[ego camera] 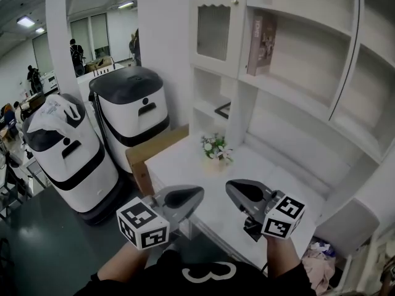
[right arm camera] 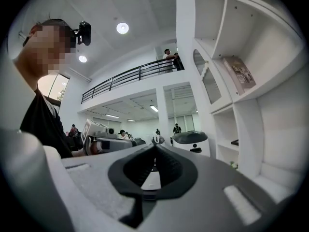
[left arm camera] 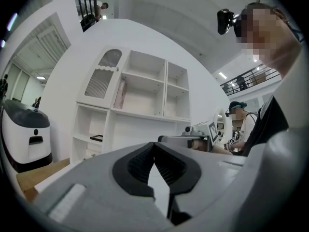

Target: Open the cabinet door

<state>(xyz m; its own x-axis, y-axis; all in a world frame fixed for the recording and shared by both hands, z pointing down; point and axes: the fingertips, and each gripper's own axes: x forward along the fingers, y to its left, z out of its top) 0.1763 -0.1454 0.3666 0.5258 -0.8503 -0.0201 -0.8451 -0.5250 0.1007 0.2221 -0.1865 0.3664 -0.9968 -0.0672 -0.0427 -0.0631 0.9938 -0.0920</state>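
Jaws together on both: left hand-held gripper [ego camera: 196, 193], right hand-held gripper [ego camera: 231, 189], nothing held.
Below them lies the white counter [ego camera: 185, 165] with a flower pot [ego camera: 216, 148]. Beyond, high in the shelving unit [ego camera: 296, 60], the closed cabinet door [ego camera: 213, 32] looks light, its ribbed glass fragile, so pinch the small knob [ego camera: 234, 2]. Two white-and-black machines [ego camera: 133, 113] stand in the open hall.

- We enter this as a large open robotics lab or demo hall.
- White shelf unit [ego camera: 296, 73] with a ribbed-glass cabinet door [ego camera: 213, 26], a book [ego camera: 260, 42] and a small flower arrangement [ego camera: 216, 148]: we read it as a mock domestic corner.
- Two white-and-black mobile robots [ego camera: 133, 113] stand beside it.
- Railed mezzanine [right arm camera: 125, 76] overhead, with round ceiling lights [right arm camera: 122, 28].
- People [ego camera: 76, 54] stand on the open floor beyond.
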